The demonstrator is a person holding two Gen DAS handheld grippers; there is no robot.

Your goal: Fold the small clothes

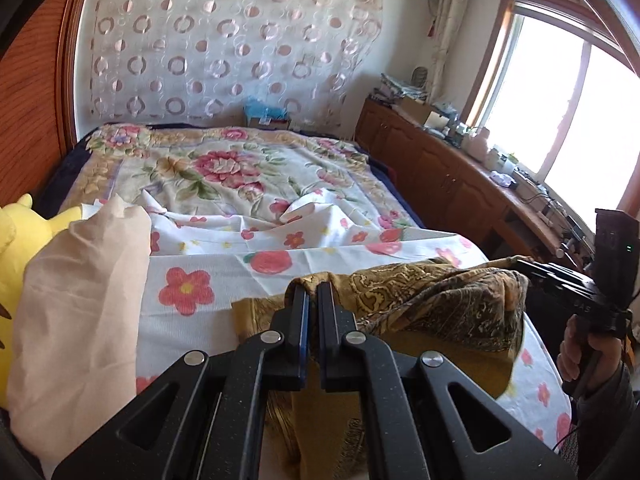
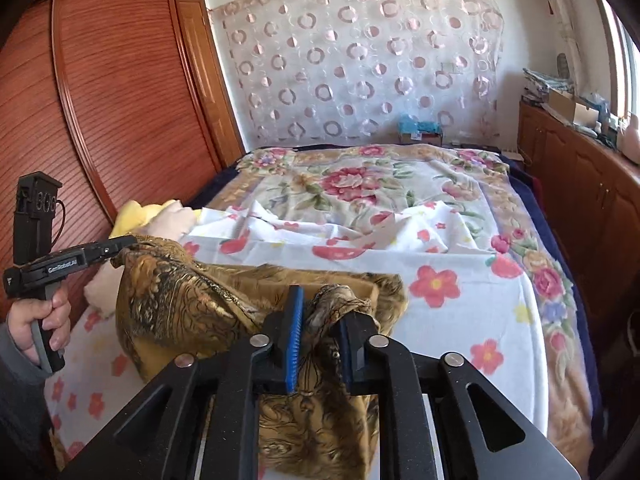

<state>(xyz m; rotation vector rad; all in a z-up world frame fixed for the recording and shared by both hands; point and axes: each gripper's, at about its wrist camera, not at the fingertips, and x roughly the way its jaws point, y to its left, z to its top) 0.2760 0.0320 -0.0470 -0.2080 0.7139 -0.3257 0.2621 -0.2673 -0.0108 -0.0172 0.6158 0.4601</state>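
Observation:
A brown and gold patterned garment (image 1: 440,304) is held up over the near part of the bed. My left gripper (image 1: 313,292) is shut on one top edge of it. My right gripper (image 2: 320,312) is shut on a bunched corner of the same garment (image 2: 192,304), which hangs between and below both grippers. In the right wrist view the left gripper (image 2: 120,246) shows at the far left, holding the cloth's other end. In the left wrist view the right gripper (image 1: 532,270) shows at the right edge.
A white sheet with red flowers (image 1: 280,264) covers the near bed, over a floral blanket (image 1: 224,160). A beige cloth pile (image 1: 80,300) and a yellow plush toy (image 1: 24,248) lie at the left. A wooden wardrobe (image 2: 100,100) stands left, and a cluttered wooden cabinet (image 1: 460,168) right.

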